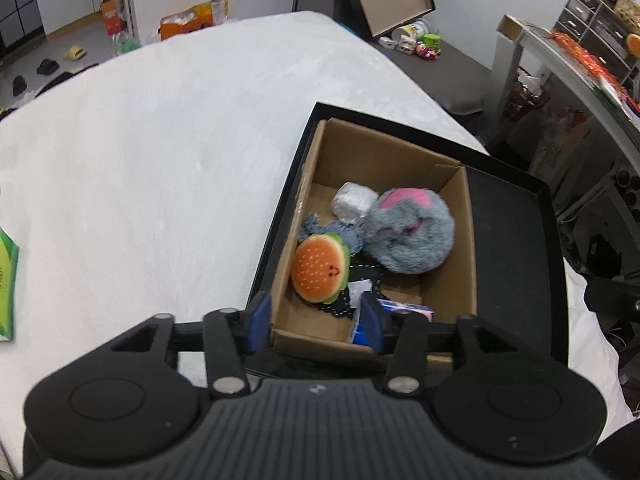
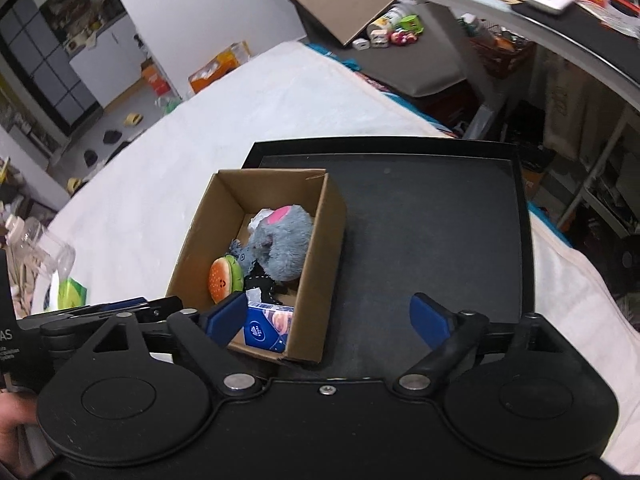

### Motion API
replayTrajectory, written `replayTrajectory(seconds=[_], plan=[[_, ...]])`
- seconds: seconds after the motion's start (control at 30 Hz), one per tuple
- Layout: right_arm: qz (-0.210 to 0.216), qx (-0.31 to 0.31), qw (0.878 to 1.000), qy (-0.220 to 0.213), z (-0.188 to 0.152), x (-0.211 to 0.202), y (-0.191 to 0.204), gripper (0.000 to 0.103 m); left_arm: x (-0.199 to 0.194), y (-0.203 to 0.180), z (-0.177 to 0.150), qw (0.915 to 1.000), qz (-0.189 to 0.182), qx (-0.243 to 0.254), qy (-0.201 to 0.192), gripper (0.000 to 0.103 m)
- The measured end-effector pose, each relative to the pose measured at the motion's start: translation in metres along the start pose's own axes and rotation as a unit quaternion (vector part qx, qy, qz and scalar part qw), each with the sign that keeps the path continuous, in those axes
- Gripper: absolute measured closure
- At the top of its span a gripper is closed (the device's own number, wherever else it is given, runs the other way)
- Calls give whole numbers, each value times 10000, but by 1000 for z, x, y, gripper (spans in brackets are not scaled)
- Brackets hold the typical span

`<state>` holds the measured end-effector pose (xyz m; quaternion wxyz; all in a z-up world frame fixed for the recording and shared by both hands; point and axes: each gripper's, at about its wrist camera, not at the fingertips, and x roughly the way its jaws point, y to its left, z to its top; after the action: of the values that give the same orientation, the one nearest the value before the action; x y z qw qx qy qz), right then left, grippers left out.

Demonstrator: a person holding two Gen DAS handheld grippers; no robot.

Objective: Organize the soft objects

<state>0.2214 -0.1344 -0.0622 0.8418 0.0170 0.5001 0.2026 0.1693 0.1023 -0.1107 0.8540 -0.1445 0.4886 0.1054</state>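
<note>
A brown cardboard box (image 1: 472,240) stands in the left part of a black tray (image 1: 516,248) on a white padded surface. In it lie a burger plush (image 1: 320,268), a grey fluffy plush with pink patches (image 1: 412,236), a white wrapped bundle (image 1: 354,202), a black dotted cloth (image 1: 364,276) and a blue tissue pack (image 1: 404,308). My left gripper (image 1: 316,322) hangs open over the box's near wall, holding nothing. In the right wrist view the box (image 2: 324,264), burger plush (image 2: 222,280), grey plush (image 2: 284,248) and tissue pack (image 2: 268,326) show below my right gripper (image 2: 328,318), which is wide open and empty above the tray (image 2: 432,220).
A green pack (image 2: 70,292) and a clear plastic bottle (image 2: 44,248) lie to the left on the white surface (image 1: 160,160). A cluttered desk (image 1: 560,52) stands to the right of the tray. Boxes and slippers litter the floor beyond.
</note>
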Motion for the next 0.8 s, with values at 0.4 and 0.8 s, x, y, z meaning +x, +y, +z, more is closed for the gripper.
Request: replayTrajectory(seconds=[0.4, 0.8], plan=[[-187, 383, 9974, -584, -19, -42, -21, 0, -51, -33, -2, 9983, 109, 488, -307, 15], [-311, 581, 9932, -962, -38, -75, -24, 0, -94, -49, -14, 9959, 59, 793, -431, 9]])
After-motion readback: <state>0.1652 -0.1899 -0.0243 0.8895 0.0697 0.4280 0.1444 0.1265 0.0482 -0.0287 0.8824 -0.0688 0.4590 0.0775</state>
